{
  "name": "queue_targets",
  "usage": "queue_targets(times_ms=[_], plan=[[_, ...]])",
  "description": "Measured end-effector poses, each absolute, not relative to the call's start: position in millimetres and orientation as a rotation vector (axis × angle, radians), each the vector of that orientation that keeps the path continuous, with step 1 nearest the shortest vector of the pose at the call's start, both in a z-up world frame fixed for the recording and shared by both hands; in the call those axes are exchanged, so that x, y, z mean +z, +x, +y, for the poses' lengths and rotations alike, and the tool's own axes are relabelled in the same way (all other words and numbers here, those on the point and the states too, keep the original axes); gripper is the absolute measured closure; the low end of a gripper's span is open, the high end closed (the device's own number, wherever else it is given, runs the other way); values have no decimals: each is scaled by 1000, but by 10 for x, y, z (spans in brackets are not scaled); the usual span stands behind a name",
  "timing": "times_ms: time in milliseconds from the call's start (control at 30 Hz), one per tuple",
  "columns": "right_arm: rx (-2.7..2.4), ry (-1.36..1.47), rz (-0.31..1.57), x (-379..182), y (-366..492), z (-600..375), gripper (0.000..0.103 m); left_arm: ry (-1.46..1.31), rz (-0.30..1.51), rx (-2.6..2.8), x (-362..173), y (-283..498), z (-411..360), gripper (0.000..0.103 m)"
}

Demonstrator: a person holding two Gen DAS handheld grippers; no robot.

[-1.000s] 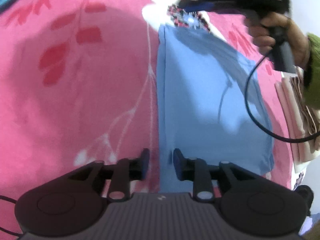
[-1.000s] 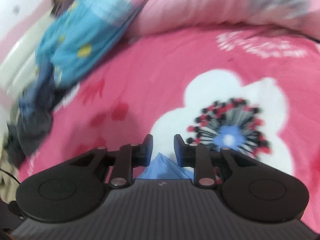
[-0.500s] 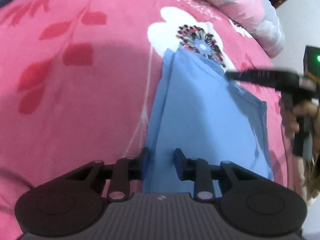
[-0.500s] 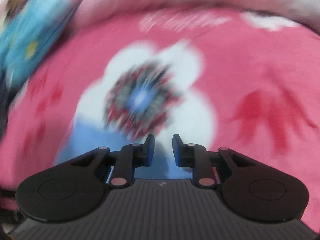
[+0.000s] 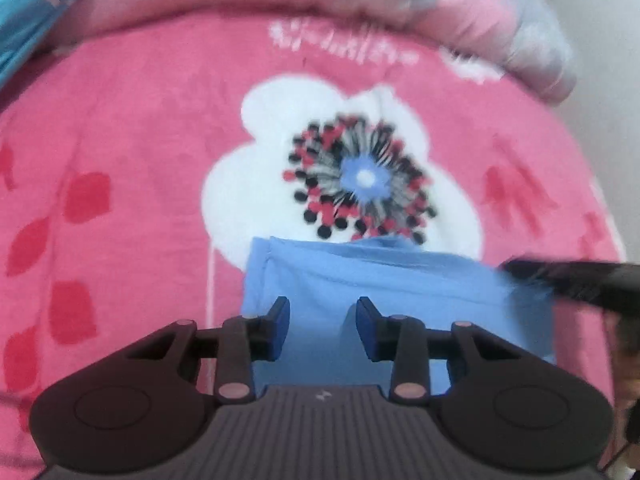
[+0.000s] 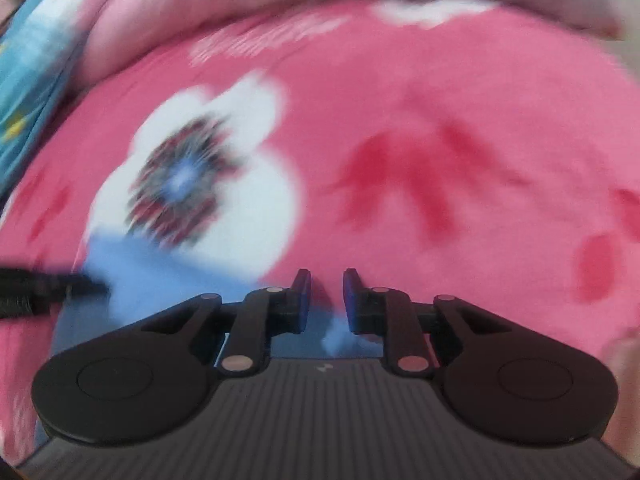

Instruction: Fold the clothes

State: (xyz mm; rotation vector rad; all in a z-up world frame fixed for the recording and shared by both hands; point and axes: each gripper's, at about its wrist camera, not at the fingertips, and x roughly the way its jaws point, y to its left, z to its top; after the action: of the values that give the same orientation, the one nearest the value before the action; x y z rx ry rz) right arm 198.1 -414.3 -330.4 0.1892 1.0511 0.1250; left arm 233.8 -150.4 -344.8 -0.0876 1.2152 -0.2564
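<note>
While both views are motion-blurred, the blue garment (image 5: 384,280) reads as a folded rectangle lying on the pink blanket (image 5: 140,140), its far edge just overlapping the white flower print (image 5: 280,120). Left gripper (image 5: 322,312) hovers over the garment's near-left part, jaws apart, nothing between them. Right gripper (image 6: 326,292) sits at the garment's right edge; jaws show a narrow gap with pink blanket visible through it, no cloth pinched as far as blur allows. Step looks like release or regrasp between folds. To do it well: pinch both corners of one edge, all layers, keep hands level, carry the edge straight across to the opposite edge, then press the crease flat. Pillow (image 5: 280,12) lies along the blanket's far edge.
</note>
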Motion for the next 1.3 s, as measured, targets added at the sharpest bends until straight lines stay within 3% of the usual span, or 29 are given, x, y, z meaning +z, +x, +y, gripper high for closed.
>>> queue_targets(times_ms=[133,267,500,700,733,1000,1300], plan=[[303,173,1079,-3163,1777,-4094,86,-64,1265,-217,-3486,2344,-1554,65],[253,64,1155,-3462,1797,-4106,90,-54,1288,-195,-3503,2366,-1577,65],[239,81,1018,-3176,1668,-4090,85,-18,1310,-172,-3504,2379,-1642,64],[242,-87,1133,-3431,1483,-3943,87,0,1321,-162,-3508,2377,-1676,64],[183,-76,1138,-3446,1492,-4026,81,4,1322,-162,-3506,2373,-1678,64],[360,-41,1071,-3116,1147,-3880,81,27,1326,-158,-3508,2365,-1708,64],[261,-80,1179,-3226,865,-3881,80,52,1321,-155,-3507,2327,-1723,63]])
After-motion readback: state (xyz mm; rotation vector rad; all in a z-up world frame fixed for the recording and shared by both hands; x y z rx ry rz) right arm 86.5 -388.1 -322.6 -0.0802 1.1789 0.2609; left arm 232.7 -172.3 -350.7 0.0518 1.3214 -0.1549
